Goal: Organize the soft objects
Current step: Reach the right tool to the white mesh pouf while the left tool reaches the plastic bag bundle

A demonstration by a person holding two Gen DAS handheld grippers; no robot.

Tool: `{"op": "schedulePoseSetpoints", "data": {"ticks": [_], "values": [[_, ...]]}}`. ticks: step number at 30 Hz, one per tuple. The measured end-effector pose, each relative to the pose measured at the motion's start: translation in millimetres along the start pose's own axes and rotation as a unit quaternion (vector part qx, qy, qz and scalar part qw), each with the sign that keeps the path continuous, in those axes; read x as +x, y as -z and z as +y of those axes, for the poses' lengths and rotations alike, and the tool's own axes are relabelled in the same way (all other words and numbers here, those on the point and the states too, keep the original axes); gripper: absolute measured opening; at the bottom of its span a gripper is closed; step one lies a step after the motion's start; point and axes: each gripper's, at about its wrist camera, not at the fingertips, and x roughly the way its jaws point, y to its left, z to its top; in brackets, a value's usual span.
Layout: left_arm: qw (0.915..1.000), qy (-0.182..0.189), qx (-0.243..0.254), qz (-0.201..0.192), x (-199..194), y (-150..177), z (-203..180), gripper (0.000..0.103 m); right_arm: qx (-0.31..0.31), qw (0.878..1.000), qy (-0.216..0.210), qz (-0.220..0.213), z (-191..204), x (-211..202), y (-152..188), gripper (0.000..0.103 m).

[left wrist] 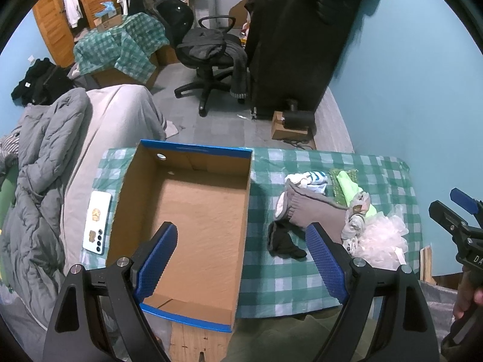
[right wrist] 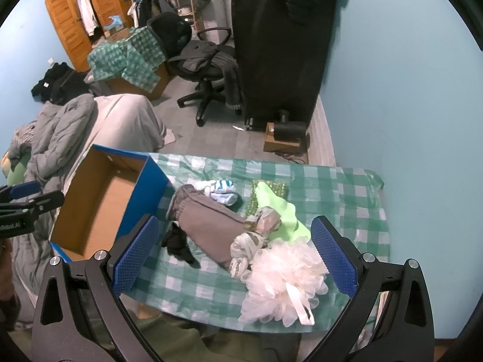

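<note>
1. A table draped in a green-and-white checked cloth (right wrist: 332, 199) carries the whole scene, standing against a pale blue wall.
2. An open cardboard box (left wrist: 193, 211) with a blue outer skin and blue-taped rim sits on the cloth's left part, its brown interior bare; in the right wrist view (right wrist: 99, 205) it lies left of the heap of soft things.
3. A brown-grey garment with a ribbed cuff (right wrist: 208, 217) stretches across the middle of the heap, its cuff end nearest the box.
4. A cream mesh bath pouf (right wrist: 286, 280) with a white loop sits at the near edge of the cloth, touching a crumpled camouflage-patterned cloth (right wrist: 259, 232).
5. A lime-green cloth (right wrist: 280, 211) rests on a green textured pad at the far side of the heap.
6. A white sock with blue stripes (right wrist: 220, 191) is bunched behind the garment.
7. A small black sock (right wrist: 178, 241) lies just beside the garment, between it and the box.
8. The left gripper (left wrist: 241, 259) hangs above the box's right wall, blue-padded jaws spread wide and empty.
9. The right gripper (right wrist: 235, 253) hangs over the heap, jaws likewise wide apart, gripping nothing.
10. A white phone (left wrist: 97, 221) lies flat just left of the box.
</note>
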Motion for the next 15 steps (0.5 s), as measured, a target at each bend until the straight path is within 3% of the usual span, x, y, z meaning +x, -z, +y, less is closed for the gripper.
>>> {"op": "schedulePoseSetpoints", "data": {"ticks": [15], "values": [[0.9982, 0.018, 0.053, 0.019, 23, -3, -40, 0.088, 0.048, 0.998, 0.024, 0.038, -50, 17, 22, 0.101]]}}
